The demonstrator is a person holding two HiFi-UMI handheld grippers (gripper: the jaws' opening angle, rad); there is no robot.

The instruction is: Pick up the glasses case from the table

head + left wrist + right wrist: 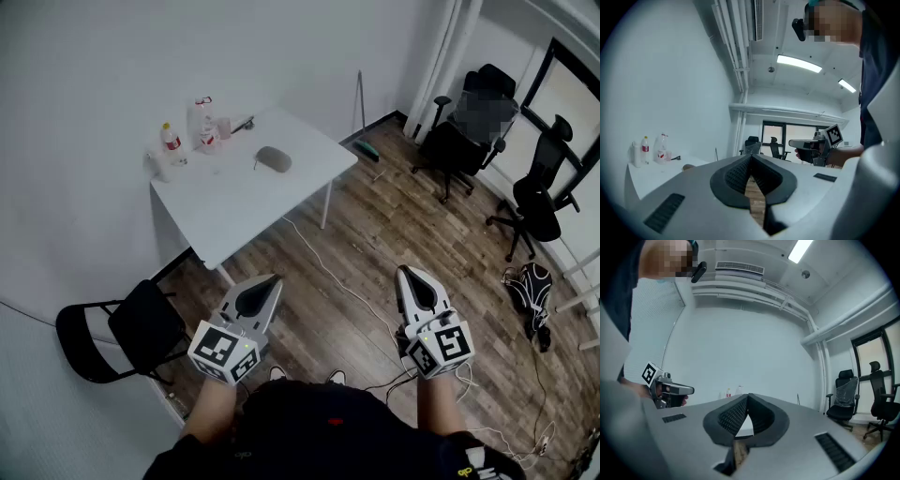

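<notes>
The glasses case (273, 159), a grey-brown oval, lies on the white table (234, 202) across the room, far ahead of both grippers. From the left gripper view it is only a small brown shape (687, 167) at the table's edge. My left gripper (271, 280) is held level at waist height over the wood floor, its jaw tips (751, 157) together with nothing between them. My right gripper (406, 273) is level beside it, shut and empty (748, 396). Each gripper shows in the other's view: the right gripper (811, 144) and the left gripper (670, 390).
Bottles (172, 141) and a clear jug (203, 122) stand at the table's back left corner. A black folding chair (122, 328) stands left of me. Office chairs (469, 122) (539, 197) stand by the window at right, and a cable (337, 281) and a bag (530, 286) lie on the floor.
</notes>
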